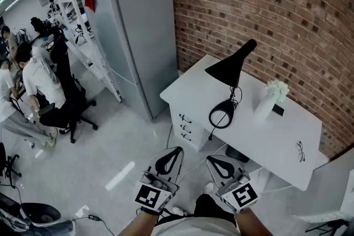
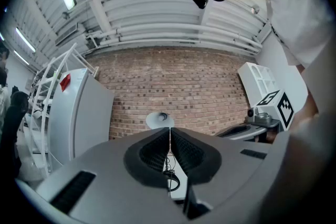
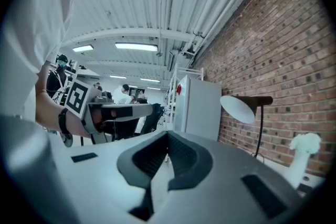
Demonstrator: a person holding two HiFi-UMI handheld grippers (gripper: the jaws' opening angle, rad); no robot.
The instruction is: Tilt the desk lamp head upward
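One white surface [image 1: 287,141] stands along the brick wall [image 1: 265,3], and on it, close to the front edge and towards the end with the drawers, is the black desk lamp [image 1: 227,91]. Its cone head [image 1: 229,69] hangs mouth down over the ring base [image 1: 222,114]. The head looks rigid, smooth and light, so pads could slip on the cone. I would take it at the narrow neck or the rim. The base seems light enough to slide, so it probably needs steadying.

The left hand-held gripper [image 1: 176,150] and the right hand-held gripper [image 1: 213,160] are both well short of the surface, pads pressed together with nothing between them.

The hinge behind the head cannot be made out, the thin stem barely shows, and a dark item behind the white vase [image 1: 265,105] is mostly hidden.
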